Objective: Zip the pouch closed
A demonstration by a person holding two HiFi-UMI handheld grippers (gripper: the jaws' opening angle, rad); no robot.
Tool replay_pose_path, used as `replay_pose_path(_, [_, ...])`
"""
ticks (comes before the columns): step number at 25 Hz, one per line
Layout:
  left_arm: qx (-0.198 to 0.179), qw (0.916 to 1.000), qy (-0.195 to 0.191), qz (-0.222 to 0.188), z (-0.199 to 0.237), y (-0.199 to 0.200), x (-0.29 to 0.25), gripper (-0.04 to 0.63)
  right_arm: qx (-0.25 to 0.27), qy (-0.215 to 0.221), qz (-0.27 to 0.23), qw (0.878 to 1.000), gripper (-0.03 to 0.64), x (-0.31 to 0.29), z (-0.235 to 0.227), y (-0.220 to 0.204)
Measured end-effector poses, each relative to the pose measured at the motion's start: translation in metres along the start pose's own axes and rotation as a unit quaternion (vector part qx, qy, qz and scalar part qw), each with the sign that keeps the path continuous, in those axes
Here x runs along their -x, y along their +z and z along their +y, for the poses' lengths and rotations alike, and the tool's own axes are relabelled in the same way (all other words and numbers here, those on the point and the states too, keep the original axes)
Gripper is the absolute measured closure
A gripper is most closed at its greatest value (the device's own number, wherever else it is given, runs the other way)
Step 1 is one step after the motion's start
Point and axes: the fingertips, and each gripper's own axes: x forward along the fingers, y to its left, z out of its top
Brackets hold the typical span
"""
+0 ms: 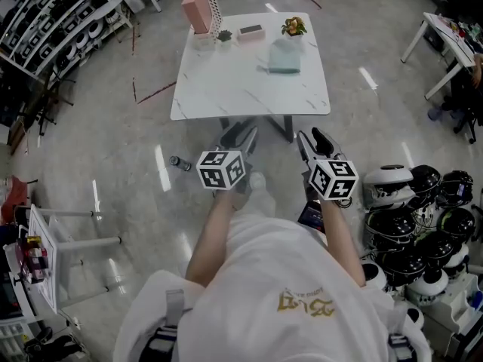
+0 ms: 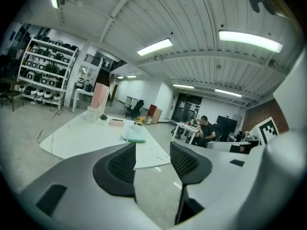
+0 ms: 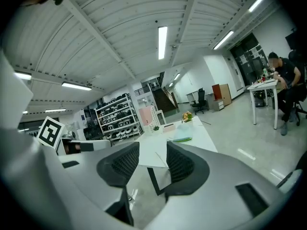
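Person's white-clad torso [image 1: 279, 292] at bottom, left gripper [image 1: 241, 133] and right gripper [image 1: 311, 136] mid-frame, jaws open and empty, pale-green fabric pouch [image 1: 285, 56] on white marble bench [image 1: 226, 81] above

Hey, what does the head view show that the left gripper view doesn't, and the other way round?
Only the head view: the heap of black and white helmets on the floor and the person's white top. Only the left gripper view: the long ceiling lights and a seated person in dark clothes. Both: the white marble-look table with the pale green pouch and pink upright box.
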Motion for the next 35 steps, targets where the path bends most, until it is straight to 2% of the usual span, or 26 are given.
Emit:
replay_pose_path(6, [0.015,0.9998,-0.003,0.014,0.033,0.002,-0.047,0.371,0.0,-0.009,0.019,1.0,0.442,-0.049,-0.02,-0.005])
replay_pose_path(11, [0.025,0.9993,-0.011,0.027,0.075,0.017,-0.114,0.37,0.002,-0.029,0.047,0.998,0.442,-0.114,-0.054,-0.002])
replay_pose_path(18, [0.038,0.9966,-0.034,0.065,0.126,0.04,-0.209,0.366,0.008,-0.052,0.076,0.996,0.442,-0.205,-0.092,0.017])
replay_pose_path(23, [0.028,0.9937,-0.047,0.098,0.155,0.045,-0.263,0.364,-0.001,-0.064,0.096,0.993,0.442,-0.254,-0.111,0.018])
replay_pose_path(29, [0.014,0.9879,-0.058,0.143,0.183,0.036,-0.301,0.364,-0.009,-0.067,0.124,0.99,0.445,-0.296,-0.12,0.004])
replay_pose_path(35, [-0.01,0.9774,-0.073,0.198,0.199,0.012,-0.325,0.369,-0.018,-0.057,0.159,0.985,0.459,-0.325,-0.121,-0.019])
